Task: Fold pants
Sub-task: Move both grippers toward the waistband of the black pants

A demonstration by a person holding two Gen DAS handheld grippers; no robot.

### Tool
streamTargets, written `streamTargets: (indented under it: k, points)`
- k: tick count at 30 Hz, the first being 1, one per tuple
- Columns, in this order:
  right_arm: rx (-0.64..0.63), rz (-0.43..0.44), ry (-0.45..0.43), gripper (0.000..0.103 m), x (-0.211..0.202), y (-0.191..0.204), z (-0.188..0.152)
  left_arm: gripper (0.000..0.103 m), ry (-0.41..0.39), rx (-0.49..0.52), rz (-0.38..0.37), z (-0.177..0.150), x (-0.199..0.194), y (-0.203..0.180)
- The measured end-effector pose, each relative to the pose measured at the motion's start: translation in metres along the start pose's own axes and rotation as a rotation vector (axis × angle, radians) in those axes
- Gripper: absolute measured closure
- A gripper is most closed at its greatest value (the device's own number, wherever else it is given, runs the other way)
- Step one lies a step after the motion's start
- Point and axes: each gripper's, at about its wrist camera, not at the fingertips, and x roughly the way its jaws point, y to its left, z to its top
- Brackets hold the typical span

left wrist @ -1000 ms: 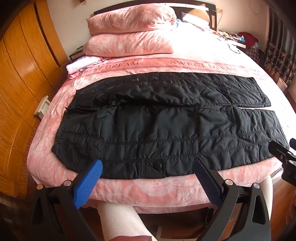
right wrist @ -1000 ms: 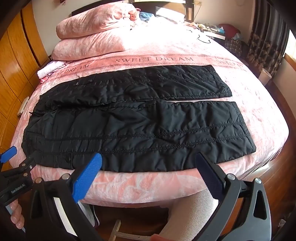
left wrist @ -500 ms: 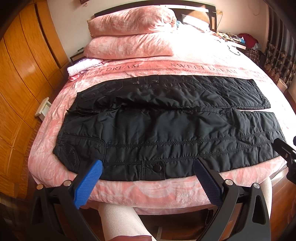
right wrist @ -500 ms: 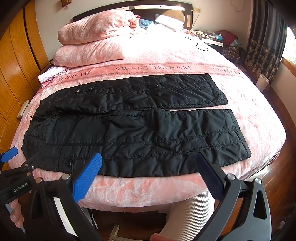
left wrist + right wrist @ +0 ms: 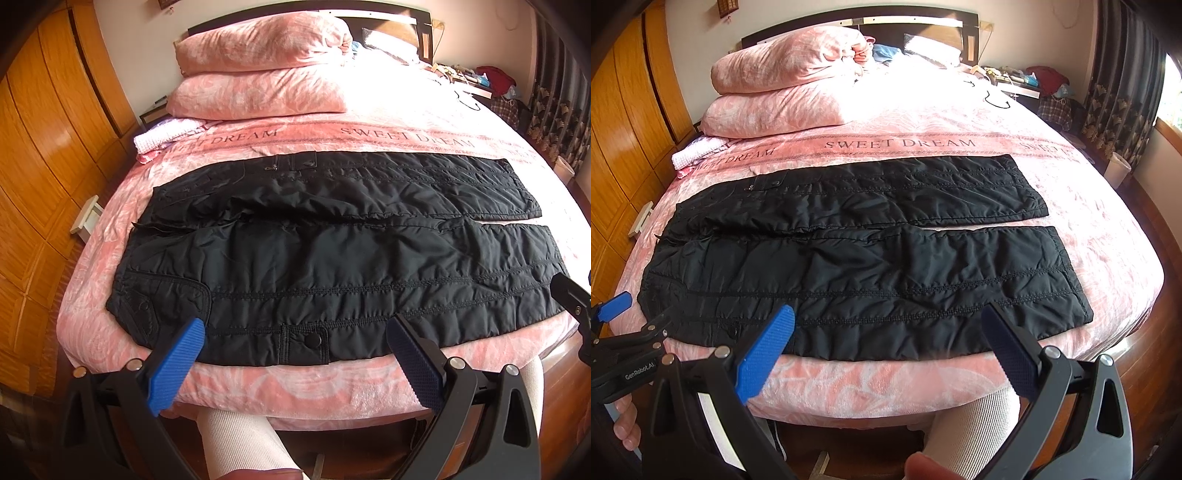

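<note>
Wardrobe (image 5: 44, 155) at far left, close to bed (image 5: 295, 387). Black pants (image 5: 332, 266) flat across bed, waist left, hems right. Left gripper (image 5: 295, 354) spread, empty, short of near edge. Right gripper (image 5: 886, 343) likewise; only its view showing window-side floor (image 5: 1160, 280).

One pair of pants, two pillows, two tongs, on one bed

A single pair of black quilted pants (image 5: 343, 266) with two legs lies on the one bed (image 5: 295, 387); two pink pillows (image 5: 258, 70) are stacked at 12 o'clock, one folded white cloth (image 5: 166, 134) sits at 10 o'clock, and two sets of tongs show, the left (image 5: 295, 365) and the right (image 5: 886, 354), each with two spread blue-padded fingers (image 5: 173, 369)
</note>
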Motion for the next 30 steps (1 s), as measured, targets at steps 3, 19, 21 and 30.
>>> streamTargets:
  k: [3, 19, 21, 30]
  points:
    - [0.002, 0.002, 0.004, 0.002, 0.003, -0.001, 0.001, 0.003, 0.001, -0.001, -0.004, 0.002, 0.001, 0.0]
    - [0.018, 0.025, 0.004, 0.002, 0.011, 0.0, 0.006, 0.004, -0.03, -0.03, -0.03, 0.008, 0.006, -0.001]
    - [0.018, 0.025, 0.002, 0.002, 0.012, 0.0, 0.006, 0.004, -0.04, -0.031, -0.032, 0.008, 0.005, -0.002]
    - [0.018, 0.036, 0.01, 0.002, 0.021, -0.001, 0.009, 0.004, 0.015, -0.012, -0.037, 0.01, 0.016, -0.006]
